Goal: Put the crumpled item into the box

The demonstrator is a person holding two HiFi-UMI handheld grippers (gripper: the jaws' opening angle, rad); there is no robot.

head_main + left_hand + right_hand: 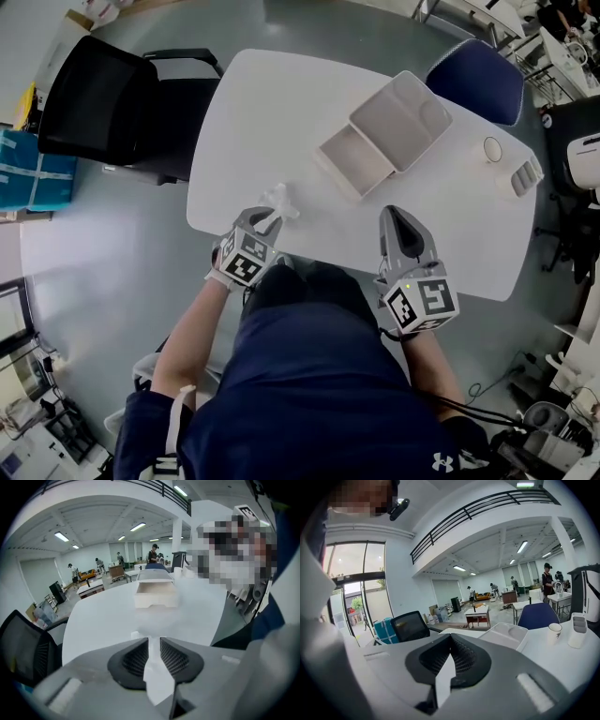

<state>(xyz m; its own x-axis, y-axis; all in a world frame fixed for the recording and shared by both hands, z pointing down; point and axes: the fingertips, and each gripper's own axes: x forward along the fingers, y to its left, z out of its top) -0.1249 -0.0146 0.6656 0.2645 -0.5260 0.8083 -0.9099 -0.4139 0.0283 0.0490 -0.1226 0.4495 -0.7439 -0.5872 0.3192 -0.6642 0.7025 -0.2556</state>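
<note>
Early stage: crumpled item sits on the surface at the tips of the left claw, whose jaws are narrowly apart and seemingly not pinching it; right claw closed, empty; open box well apart, unfilled, so grasp, carry and drop remain.

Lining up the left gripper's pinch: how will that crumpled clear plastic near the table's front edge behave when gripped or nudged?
Probably floppy: the crumpled clear plastic looks thin, with loose folds sticking up. Likely very light, so a nudge from the left gripper may simply slide it over the smooth white table. It seems unlikely to roll or break.
</note>
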